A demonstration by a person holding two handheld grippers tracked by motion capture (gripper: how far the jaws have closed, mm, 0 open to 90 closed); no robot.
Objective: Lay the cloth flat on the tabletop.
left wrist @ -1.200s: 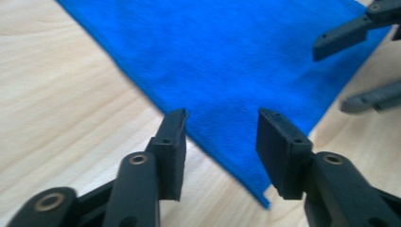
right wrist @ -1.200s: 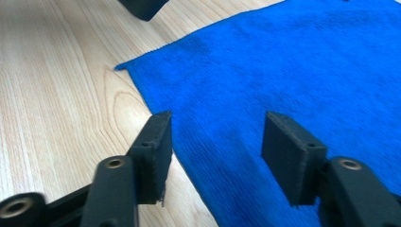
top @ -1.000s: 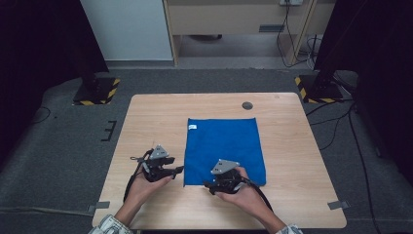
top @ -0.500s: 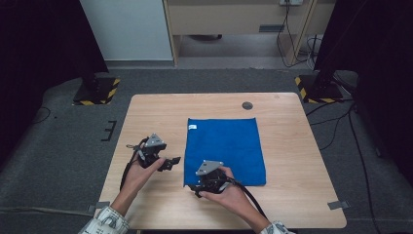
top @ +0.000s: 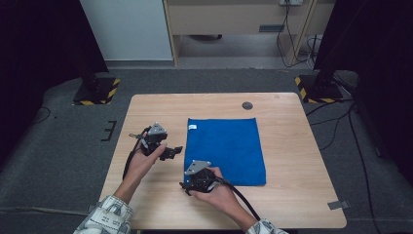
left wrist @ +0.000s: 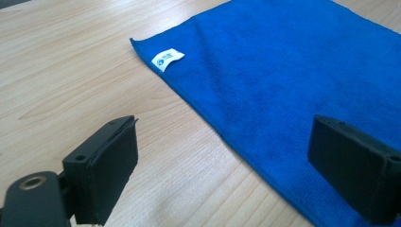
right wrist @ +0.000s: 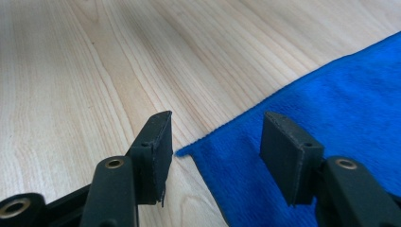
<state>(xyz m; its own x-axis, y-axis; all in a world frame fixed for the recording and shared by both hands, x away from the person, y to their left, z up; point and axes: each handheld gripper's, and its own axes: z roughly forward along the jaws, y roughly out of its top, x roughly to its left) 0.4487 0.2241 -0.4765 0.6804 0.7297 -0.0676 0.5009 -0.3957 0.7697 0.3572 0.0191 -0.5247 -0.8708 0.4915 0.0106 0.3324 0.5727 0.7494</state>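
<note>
Right gripper (right wrist: 215, 142) shifted left; blue cloth (right wrist: 331, 113) corner between open jaws.

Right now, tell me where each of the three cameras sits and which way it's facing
High view: above the person's side, looking forward and down on the table; forearms, left gripper and right gripper show.
Left gripper view: rides the left gripper, looking along its open jaws at the blue cloth edge with its white label.
Right gripper view: rides the right gripper, open jaws either side of a cloth corner.
All three share the cloth.
</note>
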